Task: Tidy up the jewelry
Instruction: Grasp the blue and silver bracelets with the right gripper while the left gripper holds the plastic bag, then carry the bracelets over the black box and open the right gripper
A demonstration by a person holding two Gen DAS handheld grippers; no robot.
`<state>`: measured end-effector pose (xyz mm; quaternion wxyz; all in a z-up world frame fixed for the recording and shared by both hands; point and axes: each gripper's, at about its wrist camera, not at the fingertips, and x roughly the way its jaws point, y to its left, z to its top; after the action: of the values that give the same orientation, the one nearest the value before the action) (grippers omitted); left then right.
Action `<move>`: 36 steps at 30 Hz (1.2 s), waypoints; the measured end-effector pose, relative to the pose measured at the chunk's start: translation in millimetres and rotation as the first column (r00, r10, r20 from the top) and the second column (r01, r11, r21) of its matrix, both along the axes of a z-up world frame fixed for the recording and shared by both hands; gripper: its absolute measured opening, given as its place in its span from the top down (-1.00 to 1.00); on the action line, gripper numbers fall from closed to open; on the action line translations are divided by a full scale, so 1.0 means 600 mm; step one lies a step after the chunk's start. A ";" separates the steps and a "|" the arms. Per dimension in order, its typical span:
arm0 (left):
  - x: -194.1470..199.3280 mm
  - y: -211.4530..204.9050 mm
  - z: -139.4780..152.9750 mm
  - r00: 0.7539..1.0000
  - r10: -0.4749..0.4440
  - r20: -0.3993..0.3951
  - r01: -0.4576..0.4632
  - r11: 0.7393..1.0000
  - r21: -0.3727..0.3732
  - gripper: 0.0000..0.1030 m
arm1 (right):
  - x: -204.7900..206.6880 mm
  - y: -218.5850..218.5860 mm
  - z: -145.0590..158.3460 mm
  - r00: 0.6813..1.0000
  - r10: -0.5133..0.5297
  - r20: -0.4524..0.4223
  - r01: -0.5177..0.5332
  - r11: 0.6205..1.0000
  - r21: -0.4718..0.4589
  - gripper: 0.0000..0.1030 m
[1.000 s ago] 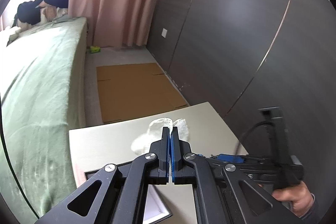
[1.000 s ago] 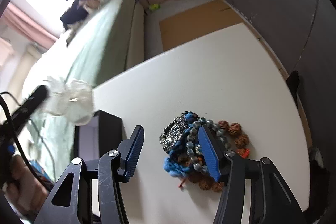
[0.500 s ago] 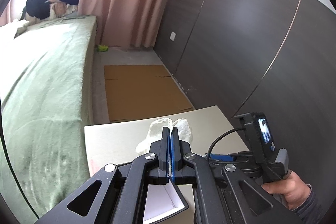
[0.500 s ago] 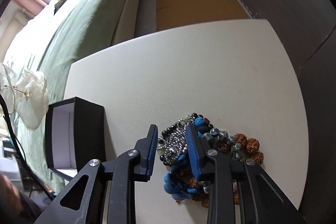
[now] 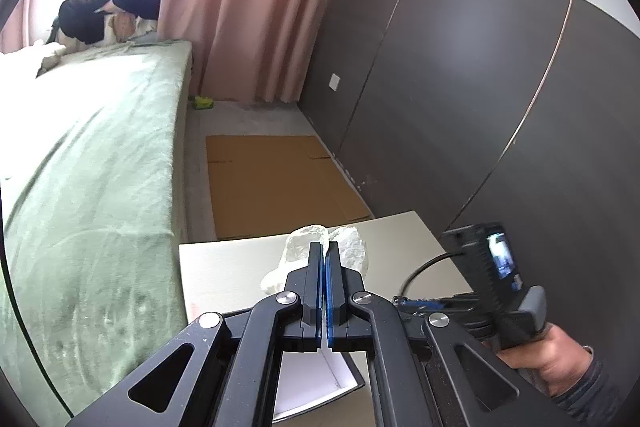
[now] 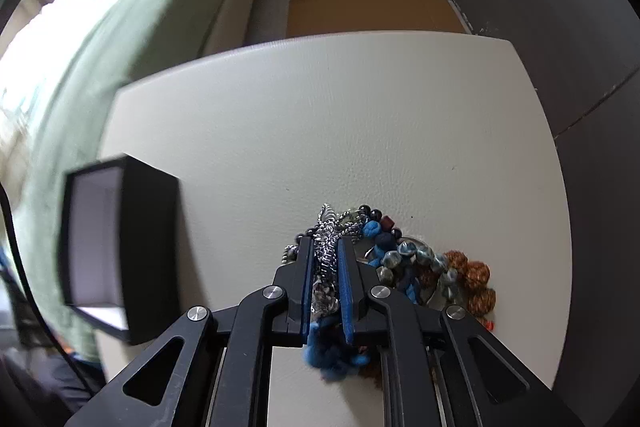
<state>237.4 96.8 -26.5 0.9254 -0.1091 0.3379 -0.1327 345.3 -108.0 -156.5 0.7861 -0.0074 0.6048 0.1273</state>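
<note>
A pile of jewelry (image 6: 416,267) lies on the white table (image 6: 320,115): grey-blue beads, brown beads, blue cord and a silver chain. My right gripper (image 6: 325,247) is shut on the silver chain (image 6: 326,247) at the pile's left side. An open black box (image 6: 116,243) with a white inside stands left of it; its white inside also shows in the left wrist view (image 5: 308,383). My left gripper (image 5: 324,251) is shut on a sheer white pouch (image 5: 316,255), held above the table near the box.
A green bed (image 5: 88,187) runs along the table's left side. Flat cardboard (image 5: 276,183) lies on the floor beyond the table. A dark panelled wall (image 5: 460,107) is to the right. The hand with the right gripper's handle (image 5: 504,303) is at the left view's lower right.
My right gripper moved down into the pile and closed from wide open onto the silver chain. My left gripper stayed shut on the pouch, shifting slightly.
</note>
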 end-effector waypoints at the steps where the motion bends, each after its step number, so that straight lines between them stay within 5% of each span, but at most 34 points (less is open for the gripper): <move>1: -0.004 0.004 0.002 1.000 0.003 0.003 -0.003 1.000 -0.001 1.00 | -0.005 -0.008 0.011 1.000 -0.006 0.011 0.006 1.000 0.018 0.77; 10: -0.030 0.042 0.025 0.999 0.037 0.030 -0.037 0.999 -0.020 1.00 | -0.047 -0.004 0.132 0.987 -0.010 0.160 -0.009 0.993 0.121 0.78; 22: -0.053 0.105 0.048 0.993 0.098 0.065 -0.094 0.994 -0.062 1.00 | -0.104 0.087 0.307 0.930 0.081 0.359 -0.153 0.972 0.177 0.78; 29: -0.057 0.132 0.044 0.990 0.124 0.060 -0.119 0.990 -0.072 1.00 | -0.114 0.154 0.326 0.908 0.155 0.389 -0.244 0.951 0.189 0.78; 36: -0.053 0.153 0.033 0.988 0.151 0.041 -0.148 0.987 -0.065 1.00 | -0.095 0.186 0.263 0.923 0.176 0.342 -0.254 0.947 0.196 0.78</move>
<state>205.5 188.5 -6.9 0.9363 -0.1598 0.3034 -0.0757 288.2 3.3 1.0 0.8499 -0.0009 0.4454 0.2816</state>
